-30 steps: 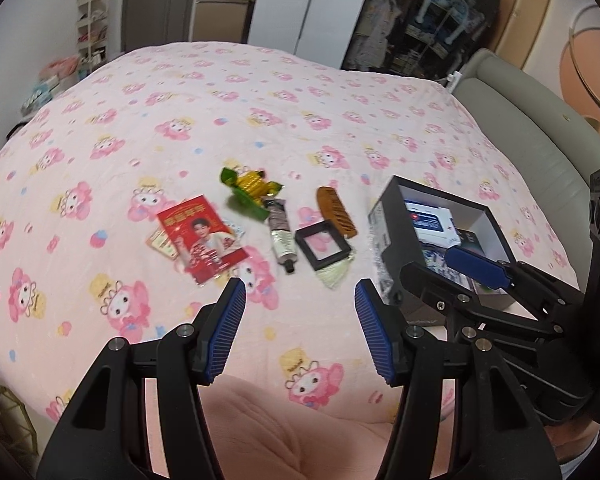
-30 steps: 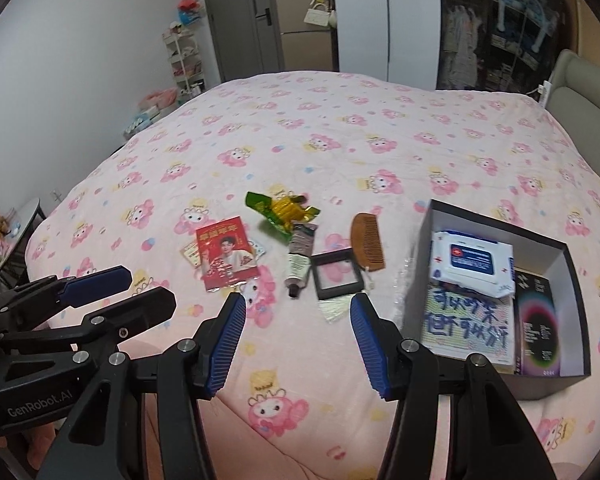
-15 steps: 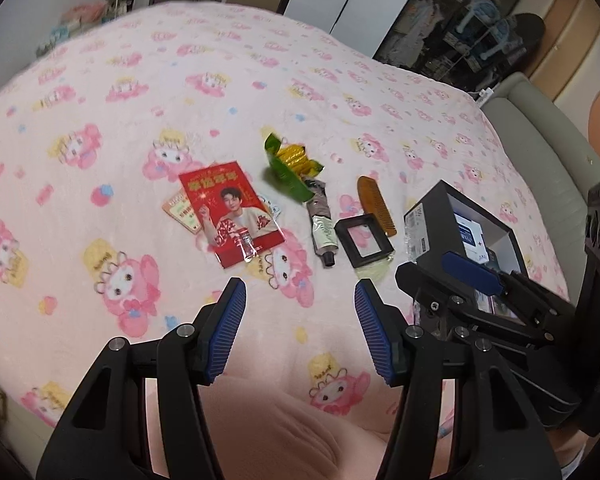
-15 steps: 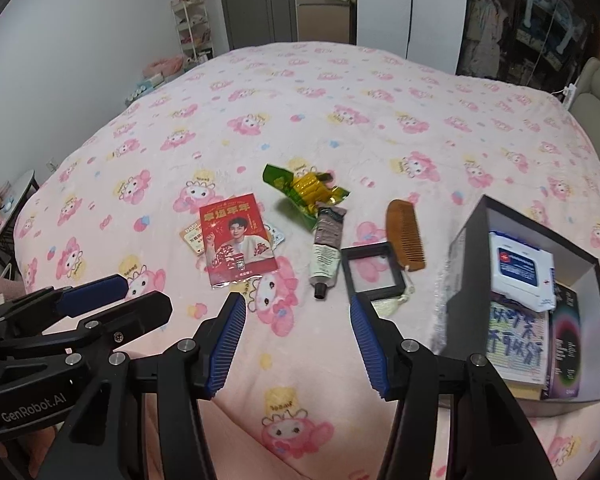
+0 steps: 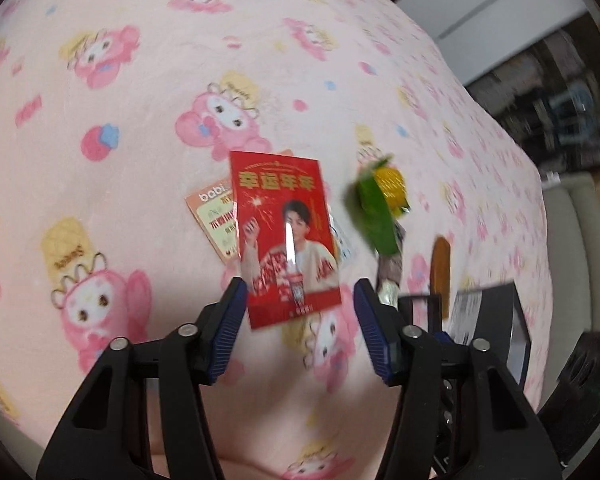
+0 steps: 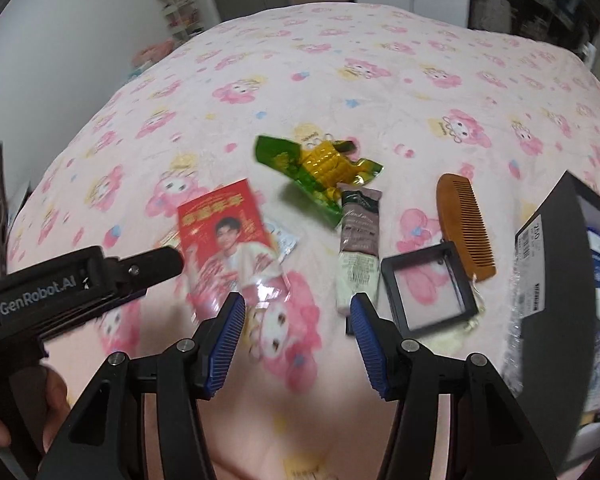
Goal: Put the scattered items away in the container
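Observation:
A red printed card (image 5: 286, 236) (image 6: 224, 236) lies on the pink bedspread over smaller cards (image 5: 212, 216). My left gripper (image 5: 300, 312) is open, its fingers on either side of the card's near edge. To the right lie a green-and-yellow snack packet (image 6: 320, 164), a cream tube (image 6: 358, 248), a wooden comb (image 6: 466, 224) and a small black frame (image 6: 430, 292). My right gripper (image 6: 296, 320) is open above the bedspread, between the card and the tube. The black box (image 6: 552, 240) stands at the right edge with packets inside.
The pink patterned bedspread (image 6: 340, 60) covers the whole bed. A grey padded headboard (image 5: 572, 240) runs along the right. Shelves and cupboards stand against the far wall. The left gripper's body (image 6: 80, 272), held by a hand, reaches in from the left in the right wrist view.
Both grippers have moved forward and down toward the bedspread. The left one has closed in on the red card, which now sits between its open fingers. The items have not moved.

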Available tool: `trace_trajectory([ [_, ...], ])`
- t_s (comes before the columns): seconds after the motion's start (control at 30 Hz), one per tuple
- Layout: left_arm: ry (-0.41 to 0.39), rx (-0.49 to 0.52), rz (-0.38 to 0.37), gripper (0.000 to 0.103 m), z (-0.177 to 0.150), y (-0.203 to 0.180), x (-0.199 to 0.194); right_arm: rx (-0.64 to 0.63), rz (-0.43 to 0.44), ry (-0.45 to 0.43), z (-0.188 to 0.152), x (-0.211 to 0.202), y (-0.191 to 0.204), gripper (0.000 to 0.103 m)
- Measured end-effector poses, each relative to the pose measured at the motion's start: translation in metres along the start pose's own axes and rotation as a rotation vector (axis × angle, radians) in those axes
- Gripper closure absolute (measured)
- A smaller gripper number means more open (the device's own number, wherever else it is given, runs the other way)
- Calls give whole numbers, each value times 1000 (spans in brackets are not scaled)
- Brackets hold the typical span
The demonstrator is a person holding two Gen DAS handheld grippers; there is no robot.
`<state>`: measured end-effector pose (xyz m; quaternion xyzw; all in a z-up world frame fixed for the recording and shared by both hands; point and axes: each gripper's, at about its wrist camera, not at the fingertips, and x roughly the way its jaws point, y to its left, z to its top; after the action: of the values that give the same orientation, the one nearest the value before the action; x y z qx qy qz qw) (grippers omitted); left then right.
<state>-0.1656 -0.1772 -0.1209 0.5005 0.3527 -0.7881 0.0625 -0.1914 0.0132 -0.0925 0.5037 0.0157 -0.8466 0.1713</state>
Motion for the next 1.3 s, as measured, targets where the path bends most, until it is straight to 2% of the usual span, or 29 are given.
trace_trajectory([
  [0.23, 38, -95, 30, 54, 14, 19, 30, -33, 2, 48, 10, 41, 6, 52],
  [0.4, 59, -94, 42, 54, 12, 18, 39, -47, 18, 79, 13, 63, 11, 52],
  [0.67, 100, -77, 42, 55, 8, 13, 50, -52, 115, 142, 10, 91, 16, 52],
  [0.73, 109, -56, 38, 59, 6, 8, 50, -49, 136, 145, 9, 90, 16, 52],
  [0.93, 128, -16, 8, 61, -1, -1, 47, -46, 143, 140, 0, 75, 14, 57],
  [1.23, 202, 103, -92, 59, -30, -38, 43, 27, 80, 102, -15, 29, -16, 57],
  [1.3, 154, 84, -62, 60, -31, -36, 36, 53, 77, 97, -19, 20, -27, 57],
])
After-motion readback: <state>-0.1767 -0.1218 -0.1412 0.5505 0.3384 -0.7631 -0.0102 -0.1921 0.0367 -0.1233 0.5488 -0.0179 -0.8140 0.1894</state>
